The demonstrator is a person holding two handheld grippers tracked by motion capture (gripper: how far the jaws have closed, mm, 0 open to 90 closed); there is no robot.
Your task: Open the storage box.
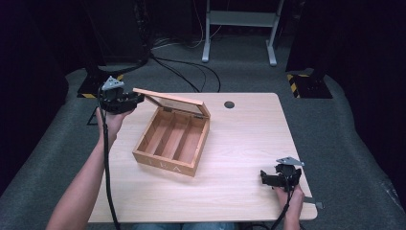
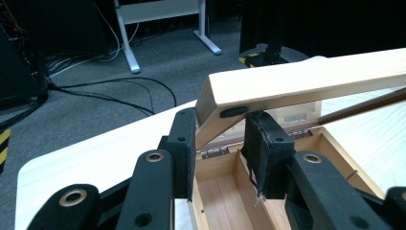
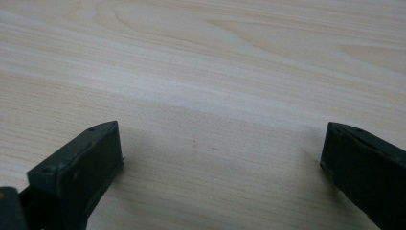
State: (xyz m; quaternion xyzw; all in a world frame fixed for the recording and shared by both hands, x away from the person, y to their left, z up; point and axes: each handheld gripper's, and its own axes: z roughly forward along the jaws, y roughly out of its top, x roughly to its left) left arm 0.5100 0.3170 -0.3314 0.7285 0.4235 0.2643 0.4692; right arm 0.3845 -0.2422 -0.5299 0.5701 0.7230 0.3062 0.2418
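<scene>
Wooden box (image 1: pixel 171 139) sits mid-table (image 1: pixel 249 143), lid (image 1: pixel 172 101) raised. Left tongs (image 1: pixel 136 99) pinch lid's far-left corner. Right tongs (image 1: pixel 264 177) spread wide, low over table, well right of box.

Your left tongs (image 1: pixel 139 99) sit at the bench's far-left edge, jaws close together & pinching a lid corner — forearm stretched forward. Right tongs (image 1: pixel 263 176) near you, low over bench, jaws spread wide.
</scene>
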